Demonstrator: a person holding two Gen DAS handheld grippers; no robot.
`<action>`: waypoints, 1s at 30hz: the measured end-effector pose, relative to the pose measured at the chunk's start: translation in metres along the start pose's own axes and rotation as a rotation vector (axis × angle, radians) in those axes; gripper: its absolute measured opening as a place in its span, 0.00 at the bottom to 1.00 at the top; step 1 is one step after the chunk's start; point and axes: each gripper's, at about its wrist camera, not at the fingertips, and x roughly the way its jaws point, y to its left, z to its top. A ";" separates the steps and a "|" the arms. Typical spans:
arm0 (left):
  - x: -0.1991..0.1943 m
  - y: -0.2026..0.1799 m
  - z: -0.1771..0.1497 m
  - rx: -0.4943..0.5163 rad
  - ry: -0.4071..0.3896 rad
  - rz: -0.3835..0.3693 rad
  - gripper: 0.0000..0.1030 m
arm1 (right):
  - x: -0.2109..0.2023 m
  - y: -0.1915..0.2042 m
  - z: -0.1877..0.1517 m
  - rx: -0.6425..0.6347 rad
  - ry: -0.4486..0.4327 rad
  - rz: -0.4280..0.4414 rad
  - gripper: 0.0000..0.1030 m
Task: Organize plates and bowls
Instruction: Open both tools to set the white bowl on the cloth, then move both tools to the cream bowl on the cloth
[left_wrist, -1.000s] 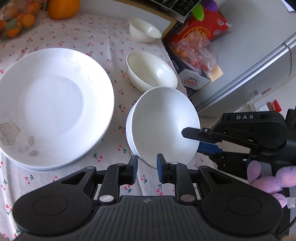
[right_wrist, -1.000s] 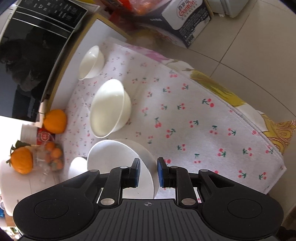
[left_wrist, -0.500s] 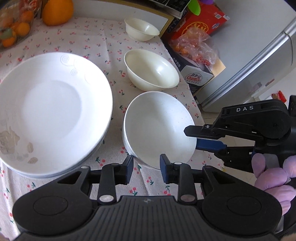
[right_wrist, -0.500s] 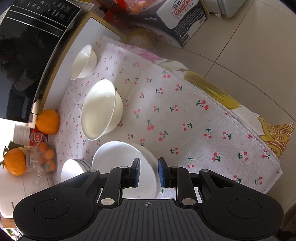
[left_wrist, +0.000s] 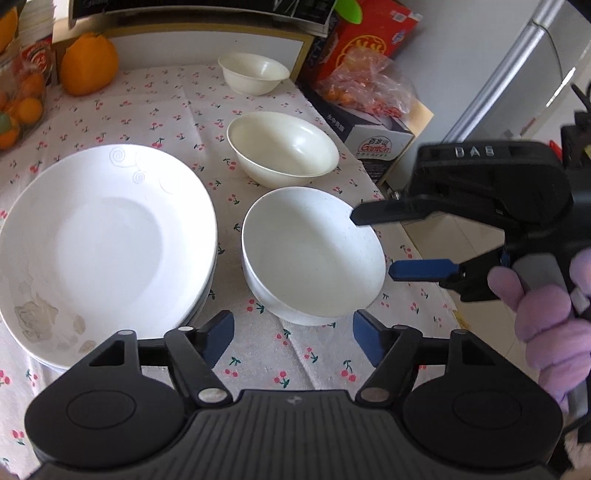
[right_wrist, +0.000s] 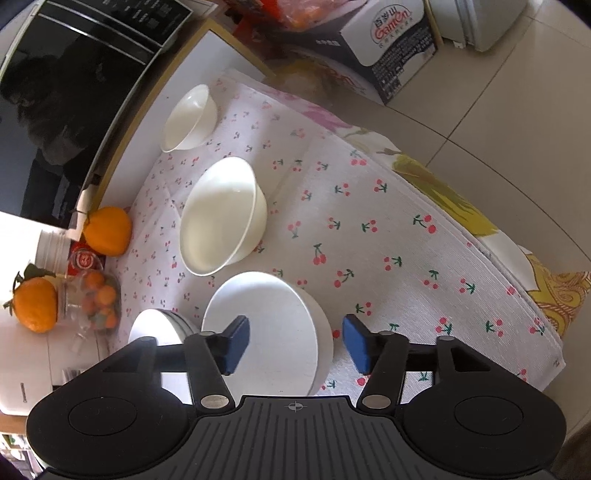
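Note:
A white bowl (left_wrist: 314, 254) (right_wrist: 266, 325) sits upright on the cherry-print cloth, right of a stack of white plates (left_wrist: 99, 240) (right_wrist: 159, 326). My left gripper (left_wrist: 291, 328) is at the bowl's near side; its jaws are opening and its pads stand clear of the bowl. My right gripper (left_wrist: 380, 243) (right_wrist: 295, 343) straddles the bowl's right rim; its jaws are also opening and its pads are off the rim. Beyond stand a cream bowl (left_wrist: 282, 147) (right_wrist: 221, 218) and a small bowl (left_wrist: 255, 72) (right_wrist: 190, 118).
An orange (left_wrist: 88, 64) and a bag of small fruit (left_wrist: 18, 107) sit at the back left. Boxes (left_wrist: 369, 122) and a fridge (left_wrist: 517, 85) stand beyond the table's right edge. A gloved hand (left_wrist: 546, 317) holds the right gripper. A microwave (right_wrist: 74, 92) stands behind.
Both grippers, nearly shut on the white bowl's rim before, have spread their jaws and let go. The bowl, tilted earlier, now rests flat on the cloth.

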 end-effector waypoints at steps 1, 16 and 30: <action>-0.001 0.000 0.000 0.008 0.000 -0.003 0.68 | 0.000 0.001 0.000 -0.006 0.001 0.003 0.64; -0.028 0.004 0.002 0.056 -0.056 -0.040 0.81 | -0.014 0.026 -0.002 -0.148 -0.090 0.018 0.76; -0.036 0.016 0.037 0.001 -0.190 0.059 0.96 | -0.026 0.044 0.001 -0.253 -0.222 0.044 0.82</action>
